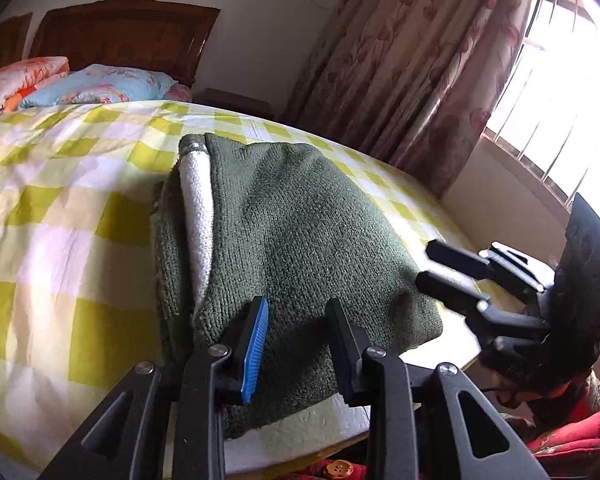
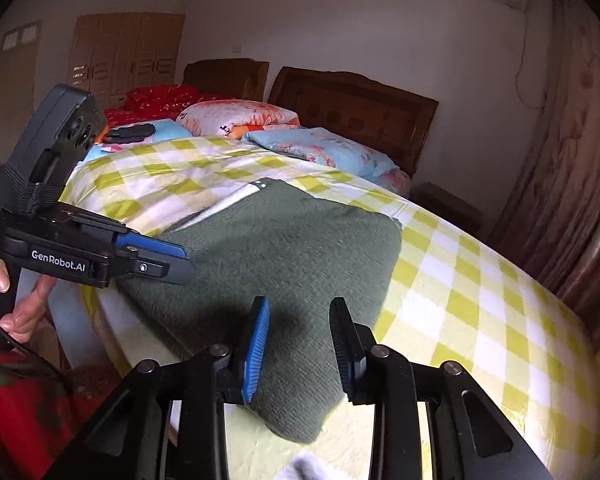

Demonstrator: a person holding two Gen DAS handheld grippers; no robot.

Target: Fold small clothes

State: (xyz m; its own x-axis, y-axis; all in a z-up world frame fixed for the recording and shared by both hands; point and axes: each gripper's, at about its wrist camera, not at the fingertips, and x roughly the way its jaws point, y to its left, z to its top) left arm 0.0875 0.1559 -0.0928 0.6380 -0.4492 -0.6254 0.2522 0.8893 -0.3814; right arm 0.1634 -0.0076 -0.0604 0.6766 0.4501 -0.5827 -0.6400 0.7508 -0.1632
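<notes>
Both the left gripper point(image 1: 296, 312) and right gripper point(image 2: 300, 316) are hovering spread and empty over the near edge of the folded green sweater point(image 1: 300, 220).

Green garment point(image 1: 300, 240) ahead of the left gripper point(image 1: 298, 320): coarse matt knit, paler fleecy lining strip at its left fold. Checked sheet point(image 1: 60, 220) under it: thin matt cloth, lightly creased. Gripper fingers point(image 1: 342, 336): matt black plastic, ribbed blue pad point(image 1: 256, 344), probably rubber. Headboard point(image 1: 124, 32) beyond: dark glossy wood.
</notes>
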